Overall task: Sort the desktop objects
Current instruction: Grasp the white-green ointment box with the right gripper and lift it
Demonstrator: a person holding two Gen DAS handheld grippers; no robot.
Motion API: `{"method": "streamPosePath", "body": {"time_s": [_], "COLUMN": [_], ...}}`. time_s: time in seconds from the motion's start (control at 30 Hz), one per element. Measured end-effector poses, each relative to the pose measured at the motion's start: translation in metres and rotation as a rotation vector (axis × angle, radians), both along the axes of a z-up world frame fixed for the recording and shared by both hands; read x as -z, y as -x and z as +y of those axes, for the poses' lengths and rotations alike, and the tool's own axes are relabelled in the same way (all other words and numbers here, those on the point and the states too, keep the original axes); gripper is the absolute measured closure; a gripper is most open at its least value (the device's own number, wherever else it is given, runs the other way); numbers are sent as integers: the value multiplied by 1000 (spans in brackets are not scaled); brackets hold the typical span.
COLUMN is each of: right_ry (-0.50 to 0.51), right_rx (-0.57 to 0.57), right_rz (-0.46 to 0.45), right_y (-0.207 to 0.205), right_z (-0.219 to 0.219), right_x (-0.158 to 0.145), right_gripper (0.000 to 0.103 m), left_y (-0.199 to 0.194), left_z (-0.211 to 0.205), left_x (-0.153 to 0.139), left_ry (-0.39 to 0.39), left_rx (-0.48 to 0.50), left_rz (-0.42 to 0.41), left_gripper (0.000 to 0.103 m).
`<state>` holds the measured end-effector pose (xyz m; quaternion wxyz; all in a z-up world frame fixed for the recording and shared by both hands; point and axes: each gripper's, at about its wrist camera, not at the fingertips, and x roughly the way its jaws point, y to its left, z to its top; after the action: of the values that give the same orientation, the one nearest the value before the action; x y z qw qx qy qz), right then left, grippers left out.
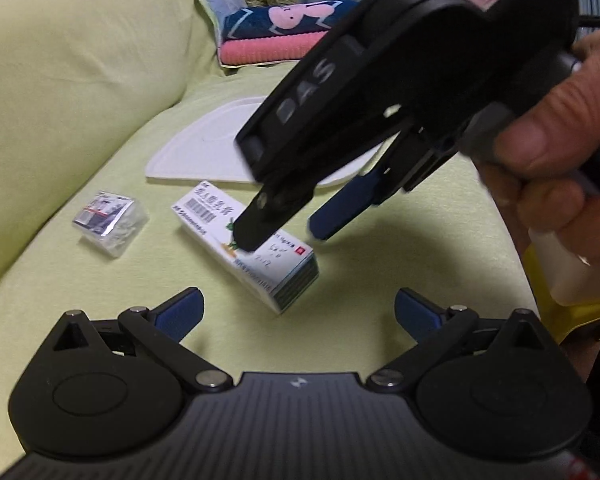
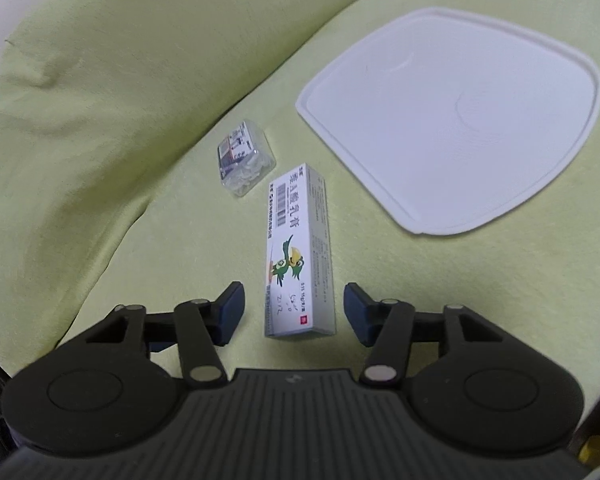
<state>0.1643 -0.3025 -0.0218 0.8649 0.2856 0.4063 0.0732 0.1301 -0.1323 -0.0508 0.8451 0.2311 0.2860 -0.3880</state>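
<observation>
A white medicine box (image 2: pixel 298 256) with a green bird print lies on the green sofa seat; it also shows in the left wrist view (image 1: pixel 244 244). My right gripper (image 2: pixel 296 312) is open, its blue pads on either side of the box's near end, not touching it. In the left wrist view the right gripper (image 1: pixel 288 236) hovers just over the box. A small clear plastic box (image 2: pixel 244 162) of small white pieces lies left of the medicine box and shows in the left wrist view too (image 1: pixel 110 222). My left gripper (image 1: pixel 298 314) is open and empty, short of the medicine box.
A flat white plastic tray (image 2: pixel 452 120) lies on the seat at the right, also behind the box in the left wrist view (image 1: pixel 204 148). The sofa back cushion (image 2: pixel 120 60) rises at the left. Folded pink and navy towels (image 1: pixel 276 36) lie at the far end.
</observation>
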Motion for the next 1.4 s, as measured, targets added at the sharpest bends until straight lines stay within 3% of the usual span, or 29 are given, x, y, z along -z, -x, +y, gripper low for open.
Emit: {"method": "streamPosePath", "body": {"time_s": [0.37, 0.43, 0.67, 0.93, 1.2, 1.3, 1.4], "right_ry": [17, 25, 59, 339, 494, 466, 406], "right_rx": [-15, -22, -45, -267, -448, -499, -478], "right_rz": [7, 14, 31, 10, 5, 33, 45], "right_y": [-24, -30, -23, 10, 19, 17, 10], "right_z": [10, 13, 14, 55, 88, 93, 89], "right_x": [18, 18, 6, -18, -16, -6, -3], "right_gripper": [58, 68, 75, 76, 77, 77, 77], "left_y": [-9, -6, 16, 57, 67, 70, 73], "left_z": [-6, -5, -1, -2, 26, 31, 36], "left_x": [16, 17, 15, 18, 17, 22, 26], "left_ry": [41, 44, 33, -102, -71, -72, -67], "left_rx": [9, 10, 68, 134, 42, 29, 26], "left_rz": [84, 93, 119, 103, 123, 128, 139], "left_gripper": [1, 1, 1, 1, 1, 1, 1]}}
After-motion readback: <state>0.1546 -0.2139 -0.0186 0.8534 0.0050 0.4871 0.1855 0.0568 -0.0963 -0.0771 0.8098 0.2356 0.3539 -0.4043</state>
